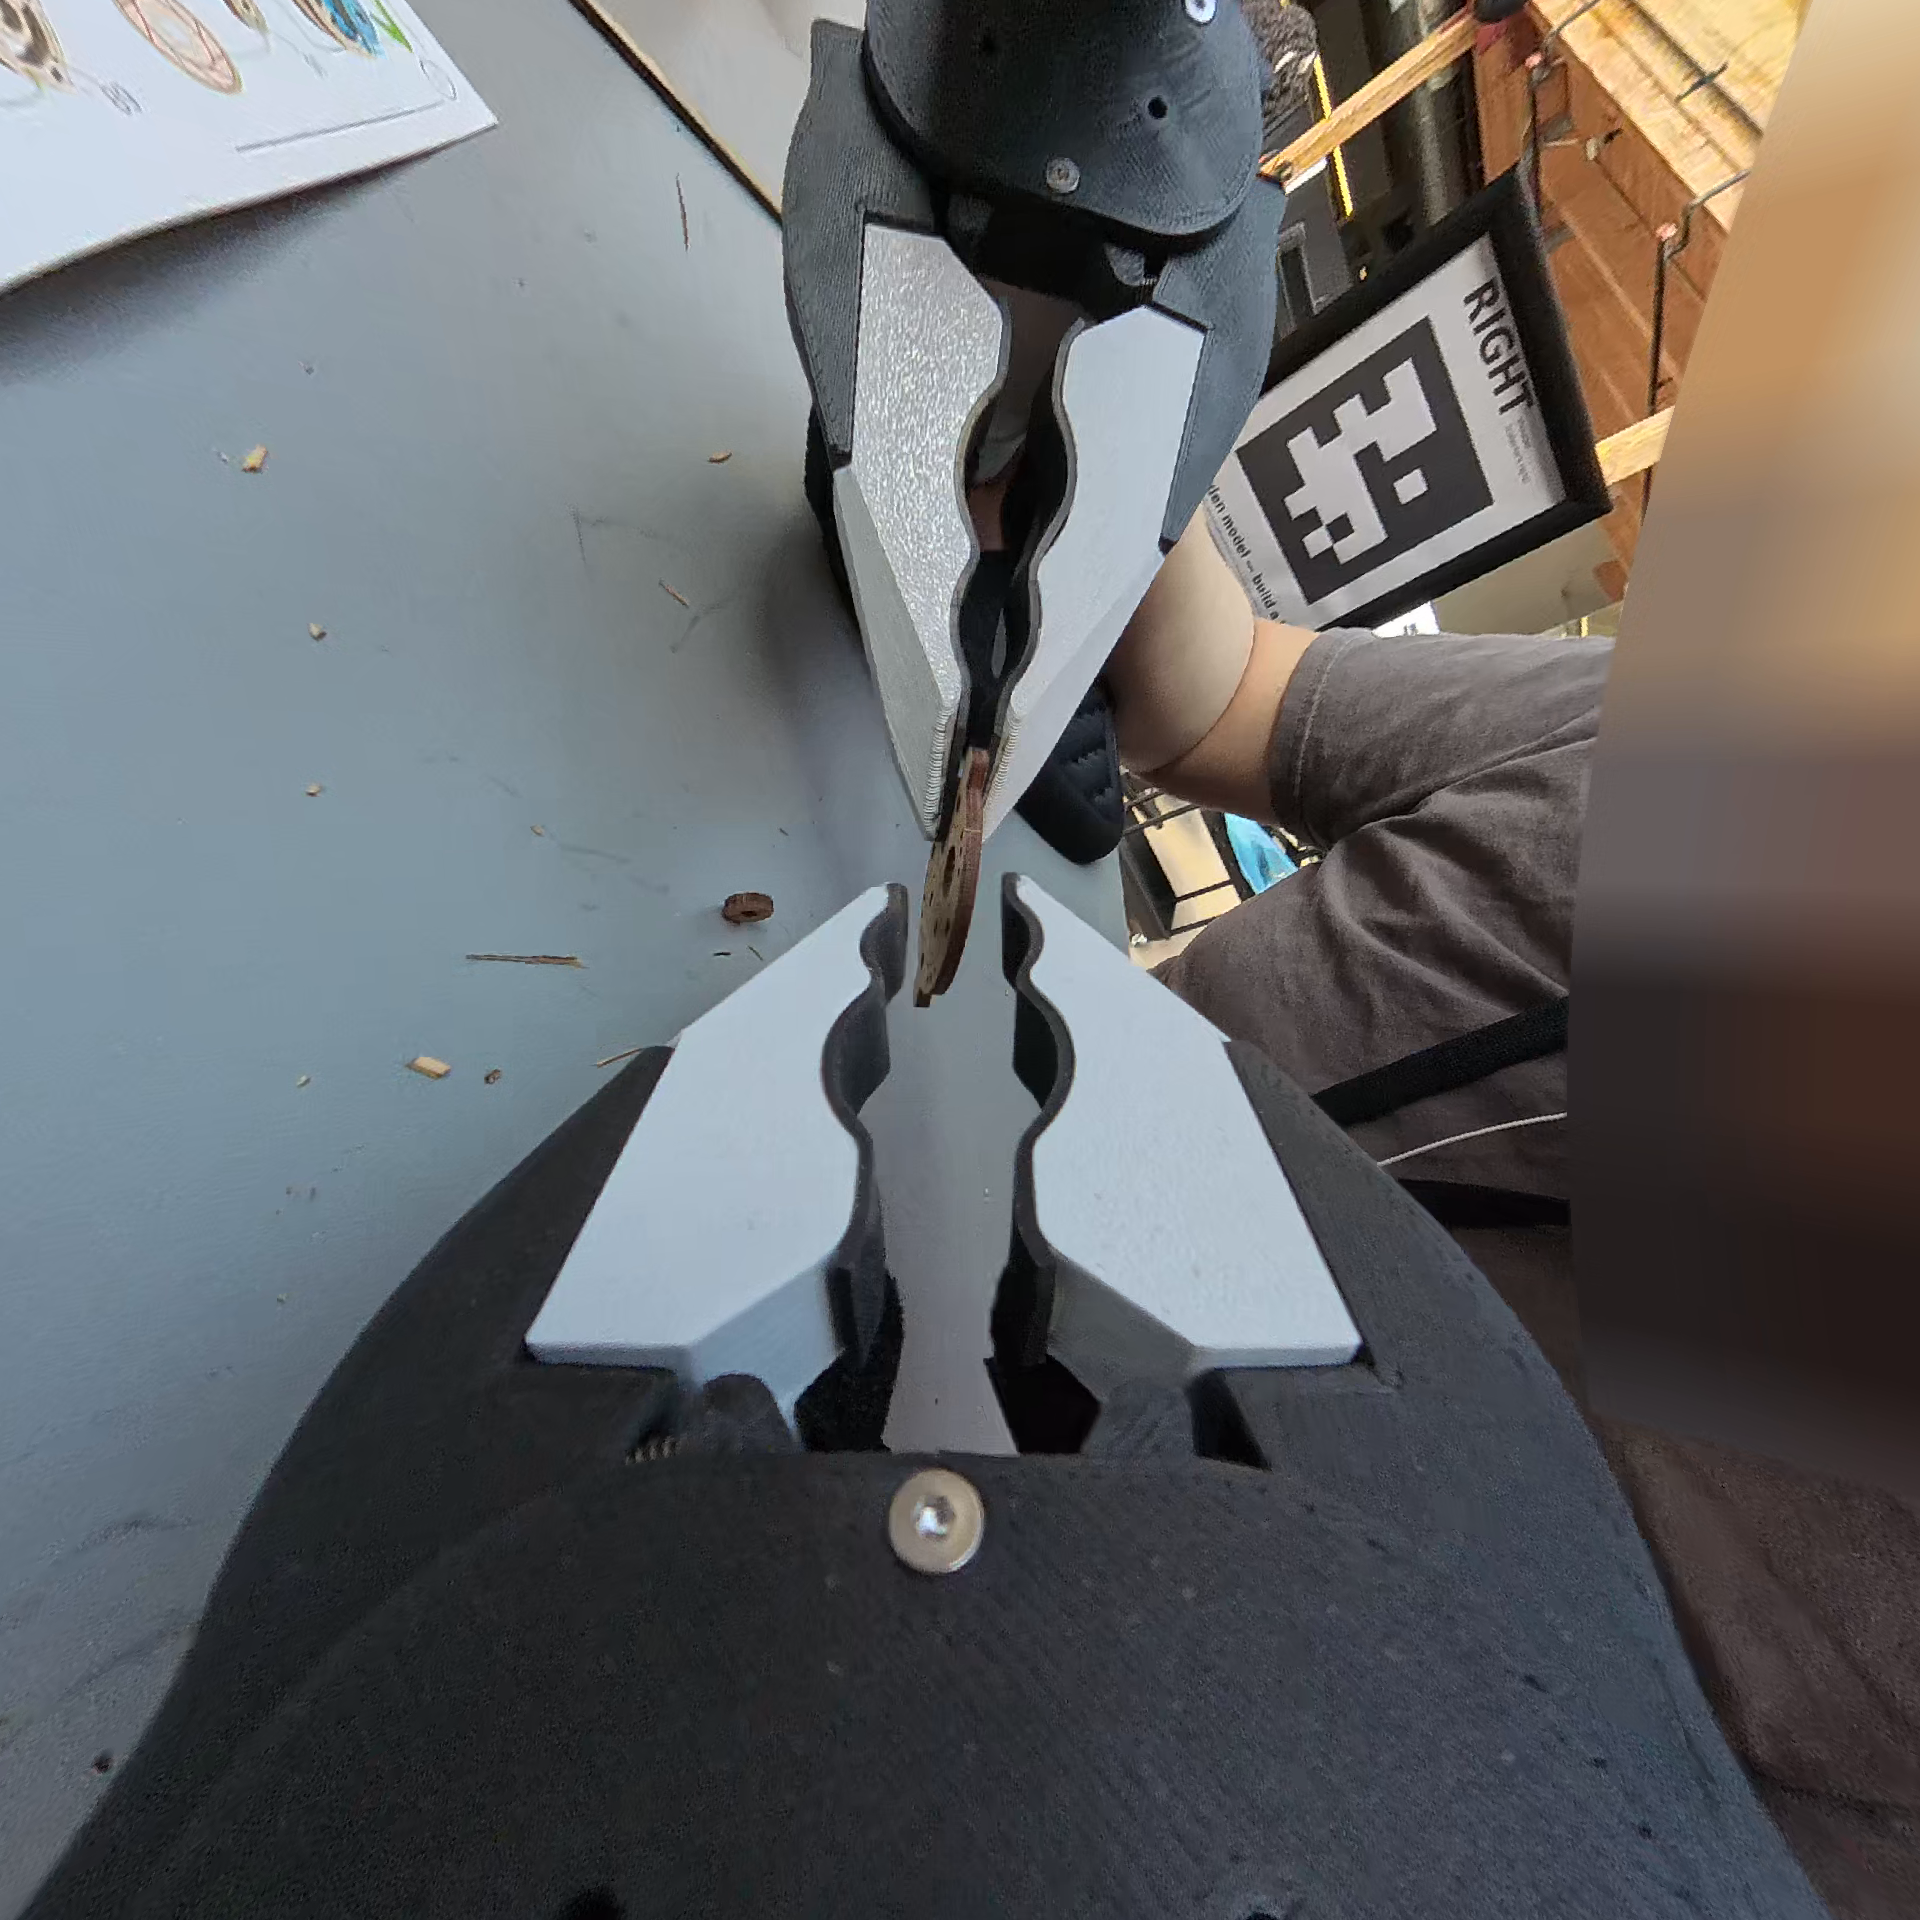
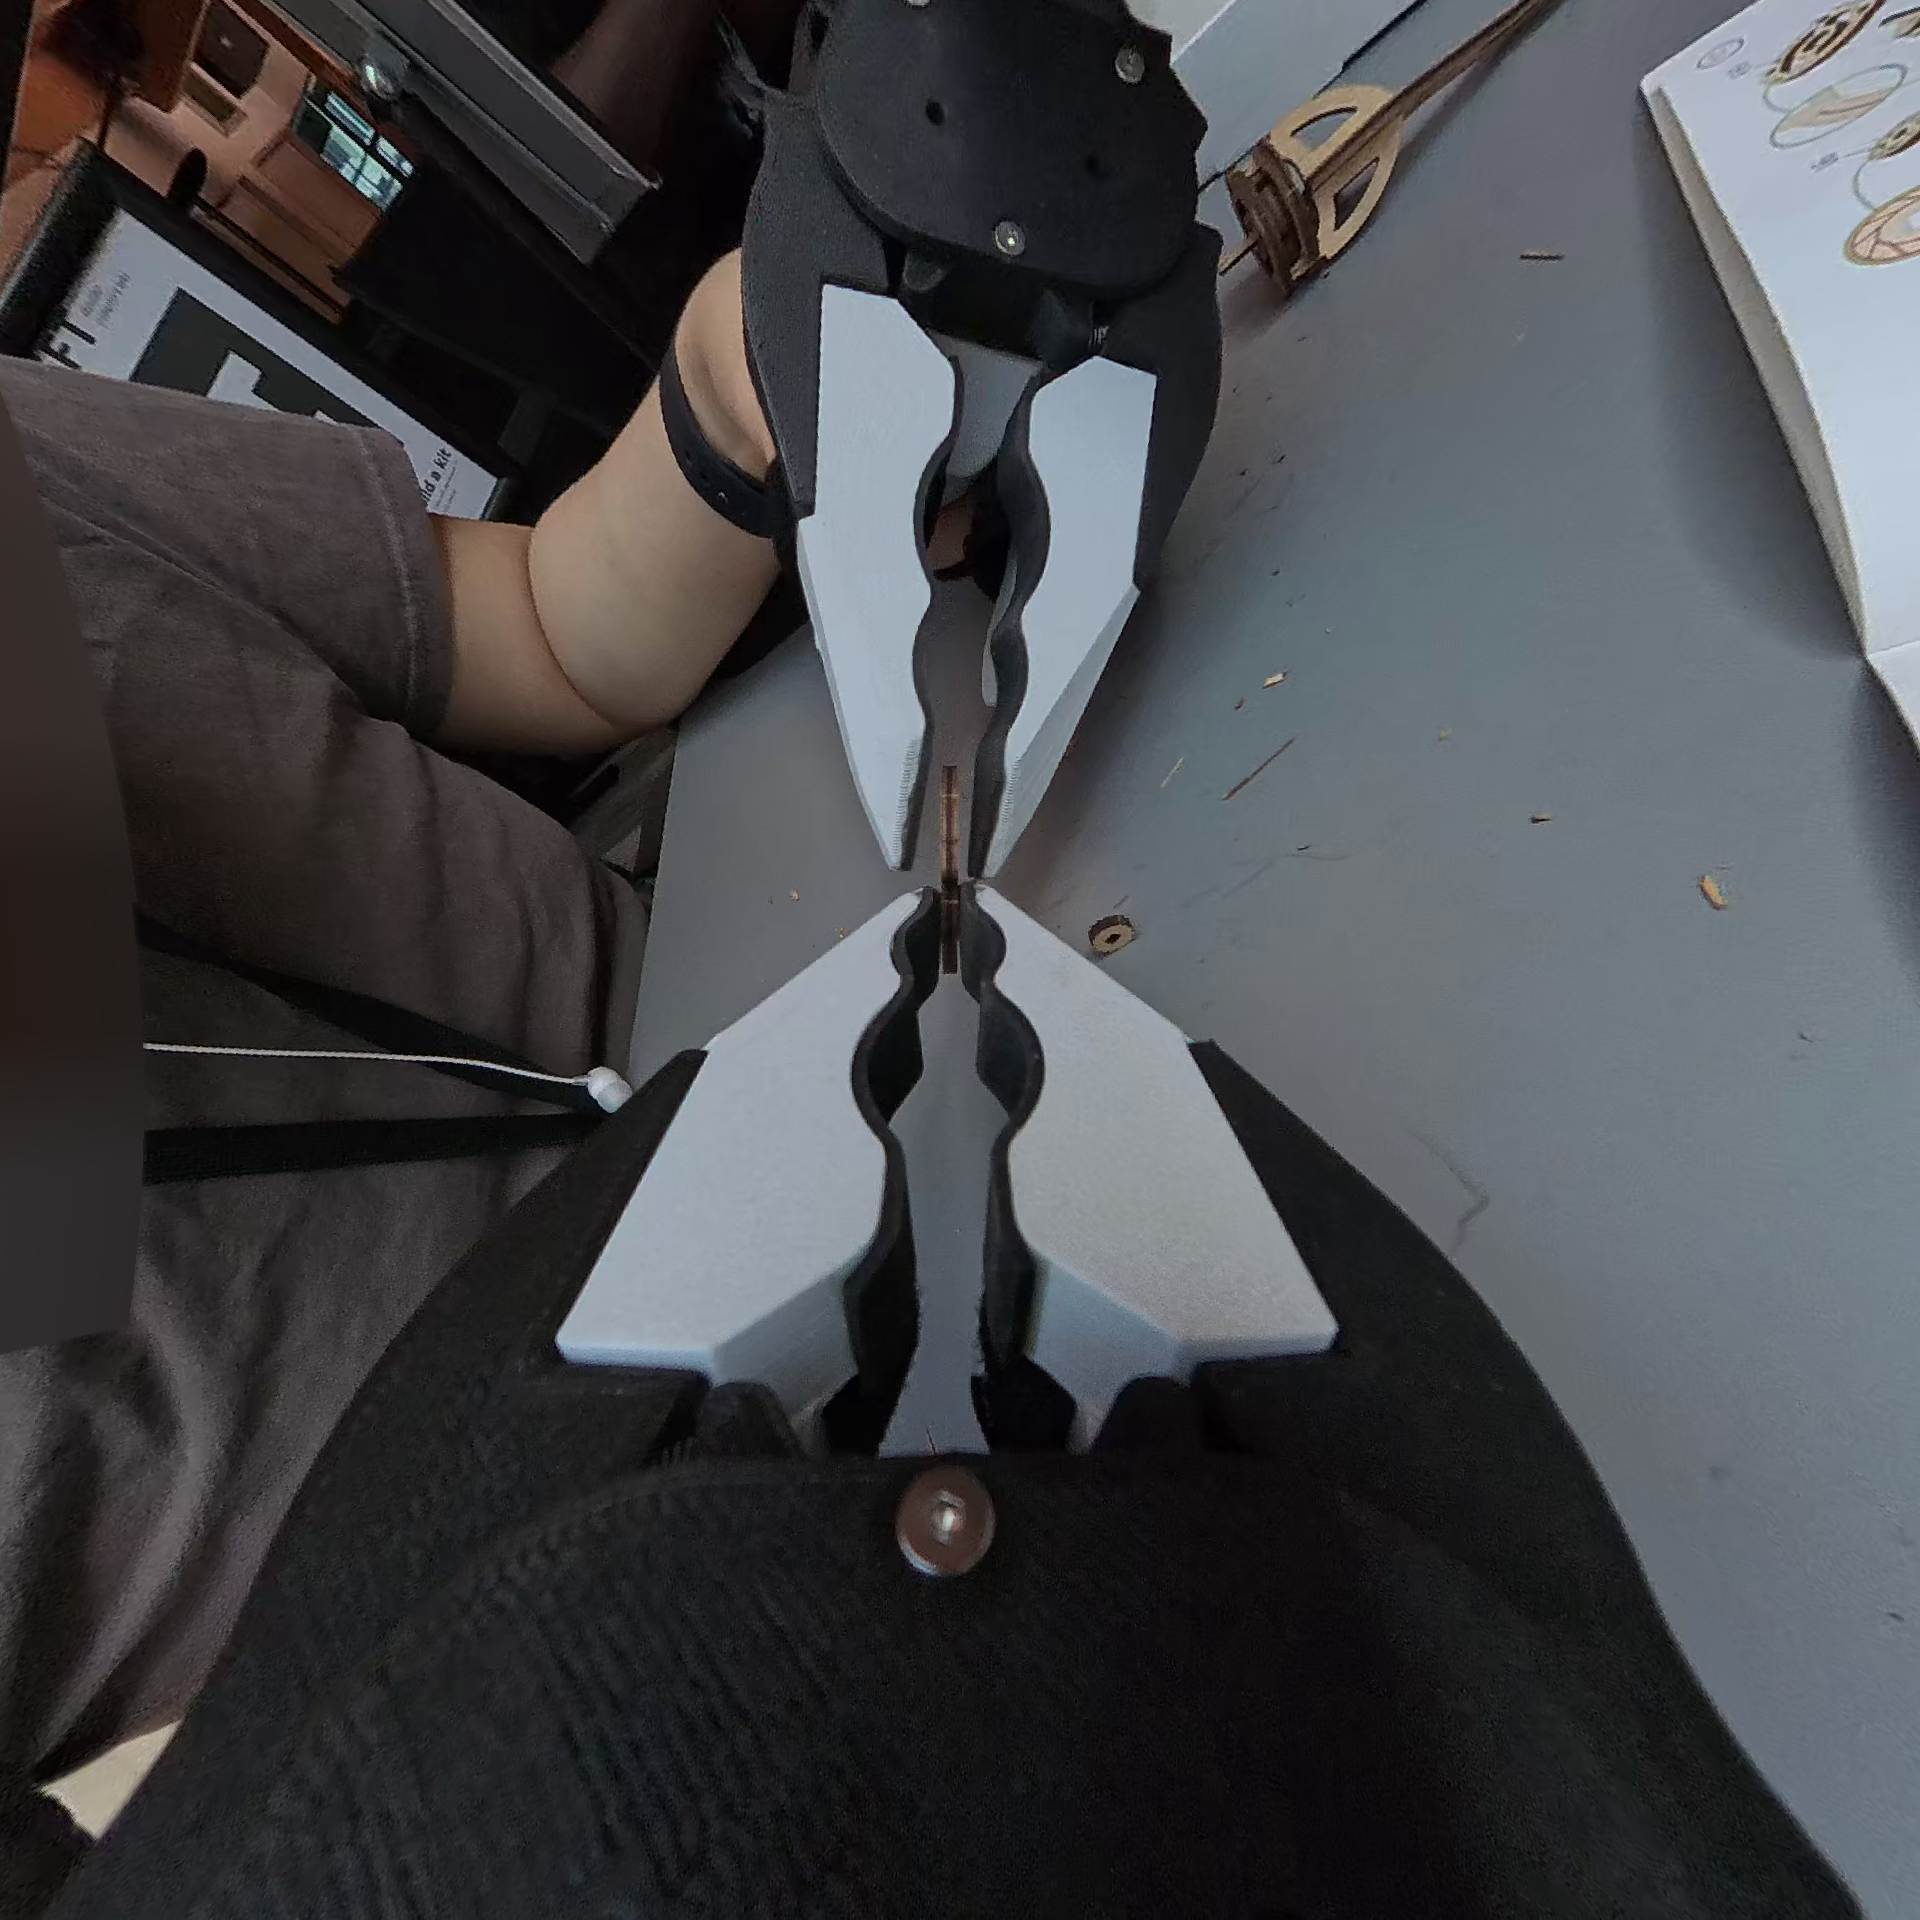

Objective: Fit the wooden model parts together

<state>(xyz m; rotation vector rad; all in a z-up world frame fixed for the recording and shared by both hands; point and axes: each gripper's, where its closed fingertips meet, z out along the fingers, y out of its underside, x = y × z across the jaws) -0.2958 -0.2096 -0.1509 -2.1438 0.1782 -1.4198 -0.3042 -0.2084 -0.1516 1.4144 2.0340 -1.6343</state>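
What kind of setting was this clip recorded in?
Probably a workshop or maker-space bench: a grey table strewn with wood splinters, a printed instruction sheet, and a half-built wooden model nearby.

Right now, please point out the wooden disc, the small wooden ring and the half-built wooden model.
wooden disc [image 1: 943, 914], left wrist view, perforated face.
small wooden ring [image 2: 1112, 933], right wrist view, its rim.
half-built wooden model [image 2: 1311, 187], right wrist view, curved frame.

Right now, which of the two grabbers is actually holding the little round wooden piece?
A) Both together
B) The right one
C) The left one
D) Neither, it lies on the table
B: the right gripper is shut on the wooden disc, while the left gripper stands open around the disc's free end, its fingers apart from it.
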